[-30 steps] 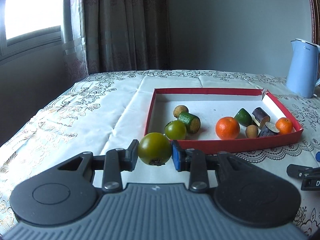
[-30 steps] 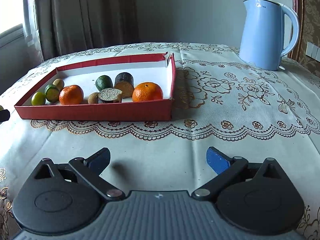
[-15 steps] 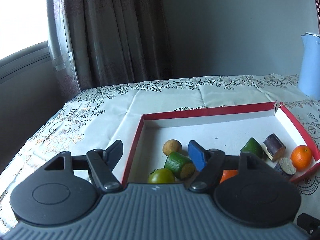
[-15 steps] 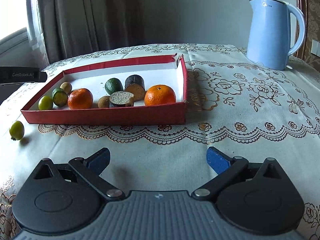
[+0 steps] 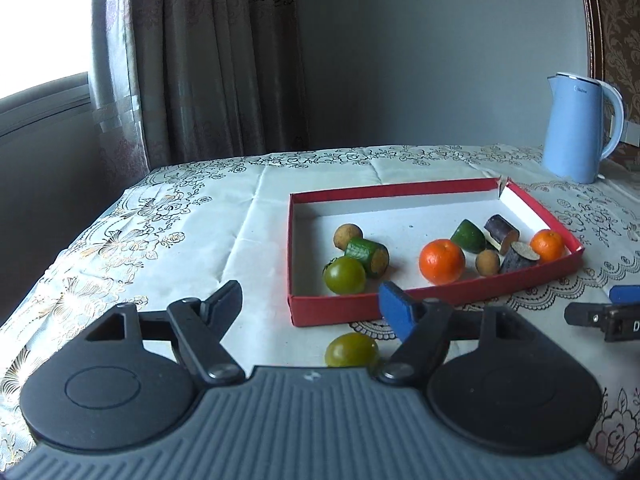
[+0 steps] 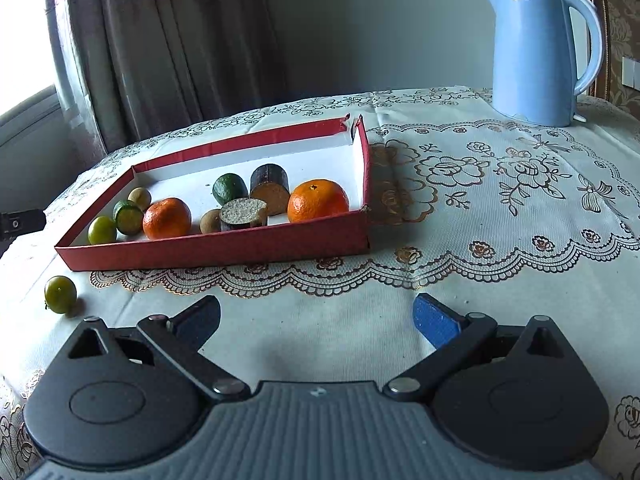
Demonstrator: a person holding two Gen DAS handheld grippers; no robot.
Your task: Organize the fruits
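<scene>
A red tray (image 5: 436,295) with a white floor holds two oranges (image 5: 441,261), a green tomato (image 5: 344,275), green and dark cut pieces and two small brown fruits. It also shows in the right wrist view (image 6: 224,248). A second green tomato (image 5: 351,349) lies on the tablecloth just outside the tray's near wall, below my left gripper (image 5: 312,304), which is open and empty. The same tomato (image 6: 60,294) shows at the left in the right wrist view. My right gripper (image 6: 316,320) is open and empty above the cloth in front of the tray.
A light blue kettle (image 6: 538,52) stands at the back right of the table. Curtains and a window lie behind the table's left side. The right gripper's tip (image 5: 608,316) shows at the right edge of the left wrist view.
My left gripper opened and let go of the green tomato, which now lies on the cloth outside the tray. The left gripper rose and pulled back. The right gripper shifted slightly.
</scene>
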